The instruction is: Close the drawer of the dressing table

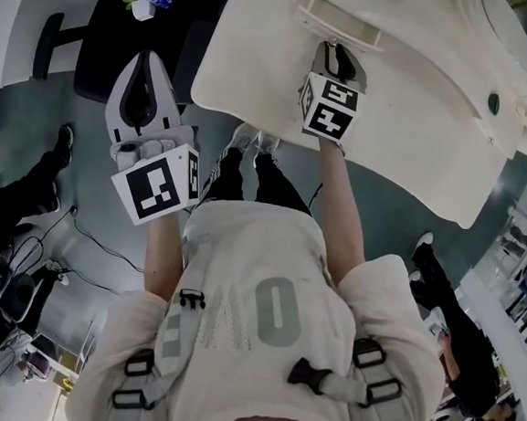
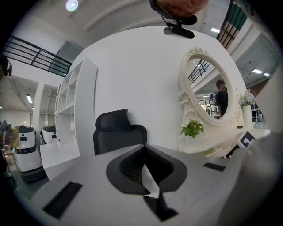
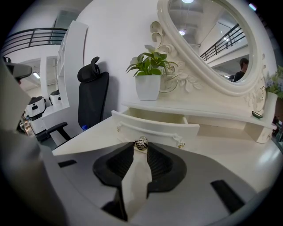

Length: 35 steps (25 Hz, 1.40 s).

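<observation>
Cream-white paint is covering the whole drawer [image 3: 154, 127]. It is standing pulled out from under the shelf [image 3: 199, 110] along the back edge of the table [image 1: 417, 127]. Its front is bowing slightly toward me and carrying a raised moulding. A small gold fitting is sitting near each end, and a shiny, rose-shaped metal knob [image 3: 141, 144] is sitting at the middle. Behind the front I am seeing the pale inner walls of the drawer box.

I am holding the right gripper [image 3: 141, 148] straight at that front, angled somewhat downward over the tabletop. Its jaws are standing only a little apart, and the knob is sitting right between their tips, so I am reading this as a grip on the knob. The drawer front is lying just beyond the tips, square across them.

I am keeping the left gripper [image 2: 143, 148] off the table's left edge, well apart from the drawer. Its jaws are meeting at the tips with nothing between them, and it is pointing toward a black chair [image 2: 117, 132].

On the shelf above the drawer, a potted plant [image 3: 148, 75] is standing beside the oval mirror [image 3: 212, 39].
</observation>
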Each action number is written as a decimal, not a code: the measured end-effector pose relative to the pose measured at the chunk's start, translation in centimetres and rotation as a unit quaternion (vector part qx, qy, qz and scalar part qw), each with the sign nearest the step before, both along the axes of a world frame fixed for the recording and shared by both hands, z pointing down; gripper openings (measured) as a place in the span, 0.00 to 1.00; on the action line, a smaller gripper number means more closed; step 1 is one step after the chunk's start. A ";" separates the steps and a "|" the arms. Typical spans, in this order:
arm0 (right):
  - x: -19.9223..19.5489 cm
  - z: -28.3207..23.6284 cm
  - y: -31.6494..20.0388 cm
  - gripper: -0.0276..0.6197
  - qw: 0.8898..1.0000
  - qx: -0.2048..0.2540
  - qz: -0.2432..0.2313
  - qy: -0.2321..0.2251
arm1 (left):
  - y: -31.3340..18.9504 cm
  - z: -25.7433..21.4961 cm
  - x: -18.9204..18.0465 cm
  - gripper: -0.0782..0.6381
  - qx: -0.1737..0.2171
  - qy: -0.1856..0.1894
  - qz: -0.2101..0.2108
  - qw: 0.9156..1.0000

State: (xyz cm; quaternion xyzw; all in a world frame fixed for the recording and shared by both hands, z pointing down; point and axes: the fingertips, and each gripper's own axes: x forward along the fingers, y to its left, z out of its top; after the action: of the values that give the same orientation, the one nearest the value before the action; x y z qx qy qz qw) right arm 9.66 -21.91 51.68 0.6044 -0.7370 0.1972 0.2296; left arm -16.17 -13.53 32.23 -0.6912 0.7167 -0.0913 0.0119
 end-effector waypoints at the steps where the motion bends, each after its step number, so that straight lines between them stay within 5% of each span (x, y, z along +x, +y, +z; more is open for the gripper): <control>1: 0.0 0.1 -0.1 0.20 1.000 -0.001 0.000 0.001 | -0.1 0.0 0.1 0.14 0.000 -0.001 0.000 1.000; 35: 0.8 0.4 -5.3 0.20 1.000 0.008 -0.004 0.012 | -2.4 0.8 0.7 0.14 -0.006 0.040 -0.012 0.999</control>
State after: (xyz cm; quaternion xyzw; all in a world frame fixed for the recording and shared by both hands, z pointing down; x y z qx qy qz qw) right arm 10.43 -27.20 52.03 0.6057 -0.7381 0.1827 0.2343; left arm -15.43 -15.94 33.07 -0.6857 0.7243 -0.0684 -0.0219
